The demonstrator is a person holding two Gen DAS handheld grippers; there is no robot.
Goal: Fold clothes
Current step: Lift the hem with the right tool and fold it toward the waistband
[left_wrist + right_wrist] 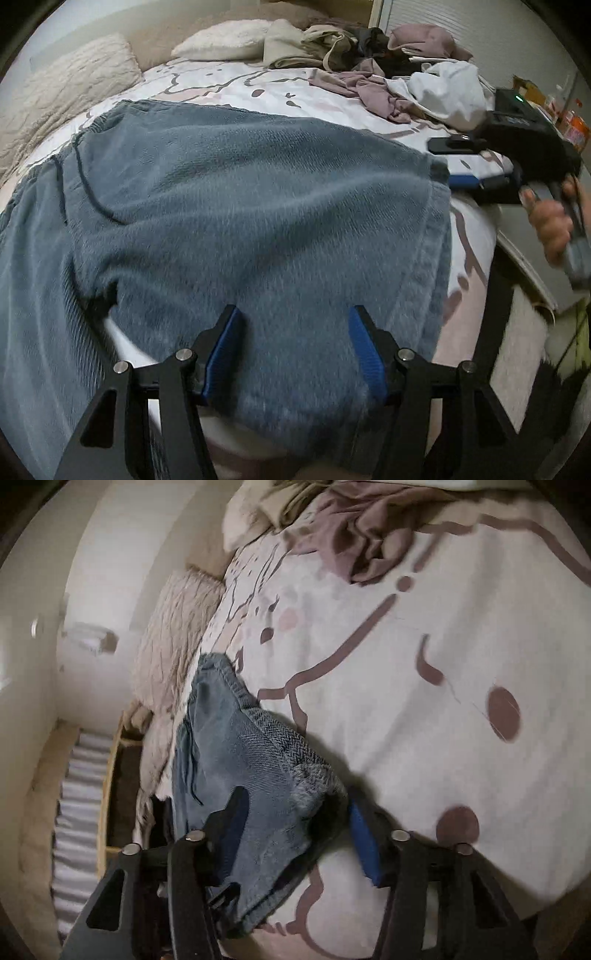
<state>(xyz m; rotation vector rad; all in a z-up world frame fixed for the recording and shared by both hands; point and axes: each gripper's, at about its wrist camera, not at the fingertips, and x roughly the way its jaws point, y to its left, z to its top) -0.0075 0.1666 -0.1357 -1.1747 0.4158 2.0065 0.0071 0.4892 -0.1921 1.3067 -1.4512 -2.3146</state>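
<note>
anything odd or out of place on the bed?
Nothing damaged or spilled. Only an unfolded heap of clothes at the bed's far side; the blue-grey fleece garment lies spread, both grippers open around its edges.

Left claw [295, 354] gapes wide; right claw [295, 834] likewise spread, hand-held [554, 221].

Patterned bed [424, 657] (pillows [70, 85]), pale wall [122, 546].

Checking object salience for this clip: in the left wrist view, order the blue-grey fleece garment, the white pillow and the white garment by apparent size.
1. blue-grey fleece garment, largest by far, though nearest the camera.
2. white pillow and white garment look alike; no ranking.
</note>
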